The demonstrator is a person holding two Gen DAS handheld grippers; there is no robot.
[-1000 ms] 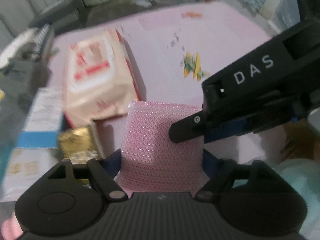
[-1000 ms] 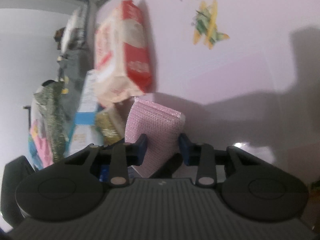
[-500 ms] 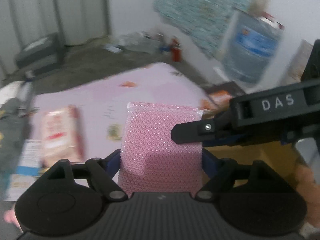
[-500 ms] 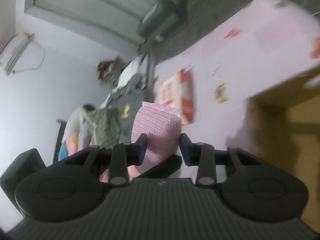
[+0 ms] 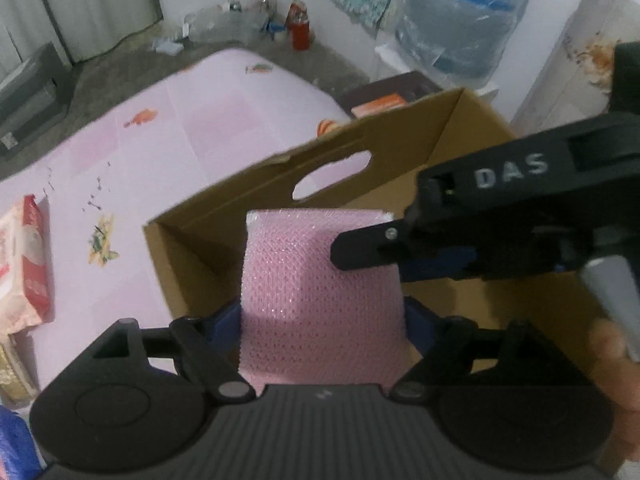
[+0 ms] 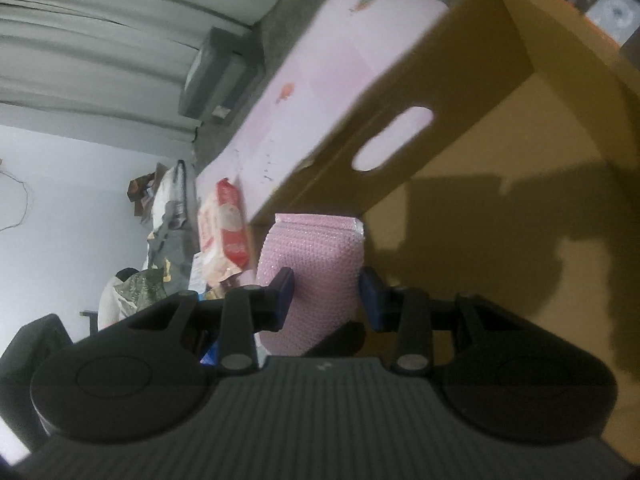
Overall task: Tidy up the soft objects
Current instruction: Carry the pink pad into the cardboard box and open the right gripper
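A pink bubble-wrap pouch (image 5: 320, 292) is held in the air by both grippers at once. My left gripper (image 5: 322, 320) is shut on its two sides. My right gripper (image 6: 326, 296) is shut on the same pouch (image 6: 316, 268) from the right; it shows in the left wrist view as a black arm marked DAS (image 5: 508, 208). The pouch hangs over the near left part of an open cardboard box (image 5: 360, 152) with a handle slot, also seen in the right wrist view (image 6: 500, 128).
The box stands on a pink mat (image 5: 160, 136). A red and white wipes pack (image 5: 24, 268) lies on the mat at the left, also in the right wrist view (image 6: 224, 232). Bags and clutter (image 6: 160, 240) lie beyond it. A water jug (image 5: 460, 28) stands by the wall.
Both grippers have lifted the pink pouch off the mat beside the wipes pack and carried it right, over the cardboard box. Both have kept their hold.
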